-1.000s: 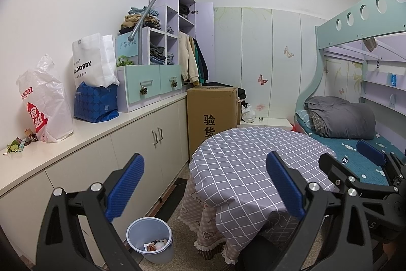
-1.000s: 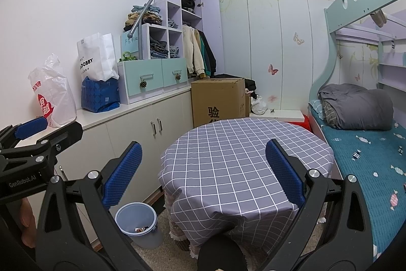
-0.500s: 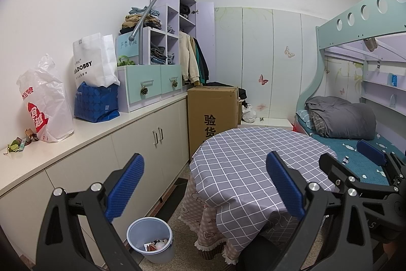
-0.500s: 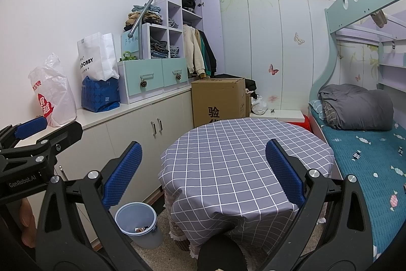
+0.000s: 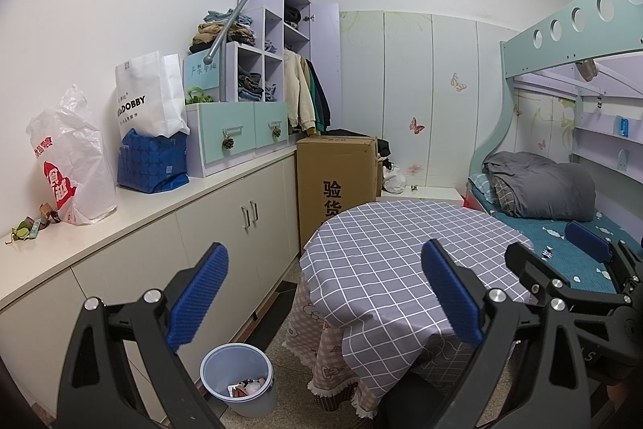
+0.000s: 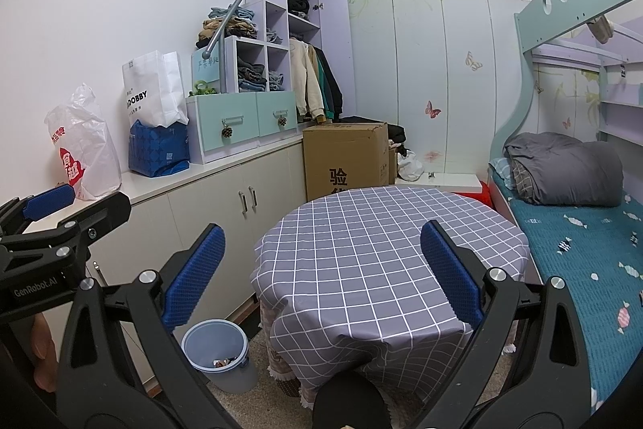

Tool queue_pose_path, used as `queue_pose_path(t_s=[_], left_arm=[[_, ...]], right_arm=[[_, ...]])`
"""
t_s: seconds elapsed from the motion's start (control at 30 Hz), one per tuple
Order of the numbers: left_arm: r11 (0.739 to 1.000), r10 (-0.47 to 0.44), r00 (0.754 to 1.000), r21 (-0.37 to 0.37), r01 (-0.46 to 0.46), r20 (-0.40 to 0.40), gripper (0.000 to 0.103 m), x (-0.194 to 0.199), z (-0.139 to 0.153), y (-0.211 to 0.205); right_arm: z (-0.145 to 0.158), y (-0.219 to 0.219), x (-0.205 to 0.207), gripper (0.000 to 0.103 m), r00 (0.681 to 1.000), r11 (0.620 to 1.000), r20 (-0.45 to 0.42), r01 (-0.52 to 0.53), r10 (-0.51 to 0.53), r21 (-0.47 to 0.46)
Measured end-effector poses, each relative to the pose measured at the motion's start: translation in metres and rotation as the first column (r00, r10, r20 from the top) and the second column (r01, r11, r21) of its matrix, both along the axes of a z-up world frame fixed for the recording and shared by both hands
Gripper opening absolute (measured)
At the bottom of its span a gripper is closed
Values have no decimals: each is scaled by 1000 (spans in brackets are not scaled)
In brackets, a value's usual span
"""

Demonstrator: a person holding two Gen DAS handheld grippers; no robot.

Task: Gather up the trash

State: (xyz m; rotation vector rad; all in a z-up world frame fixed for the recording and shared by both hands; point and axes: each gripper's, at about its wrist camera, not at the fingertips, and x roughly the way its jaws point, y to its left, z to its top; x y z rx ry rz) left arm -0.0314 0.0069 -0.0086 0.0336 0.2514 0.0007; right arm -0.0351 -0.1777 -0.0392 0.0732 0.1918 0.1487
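Left gripper [image 5: 323,292] held above round table [image 5: 402,248], jaws wide, nothing between them. Right gripper [image 6: 321,270] beside it, jaws wide too, empty. Checked cloth on table bare. Blue bin [image 5: 238,378] on floor between table and white cabinet [image 5: 225,228], some trash [image 5: 247,386] already inside. Small scraps [image 5: 28,226] lie on cabinet top, just beside white plastic bag [image 5: 72,167]. Cardboard box [image 5: 337,171] stands behind table. Grey quilt [image 6: 562,167] on bed.

We hold our left gripper [image 5: 323,292] and right gripper [image 6: 321,268] side by side, level, jaws spread wide, empty.
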Motion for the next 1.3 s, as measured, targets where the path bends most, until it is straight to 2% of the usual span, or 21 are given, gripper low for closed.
queue_pose_path(t_s=[1.3], left_arm=[[1000,-11,1000,1,11,-12,95,1,-14,6]], right_arm=[[-5,-5,3,96,1000,1000,-11,-2,2,0]])
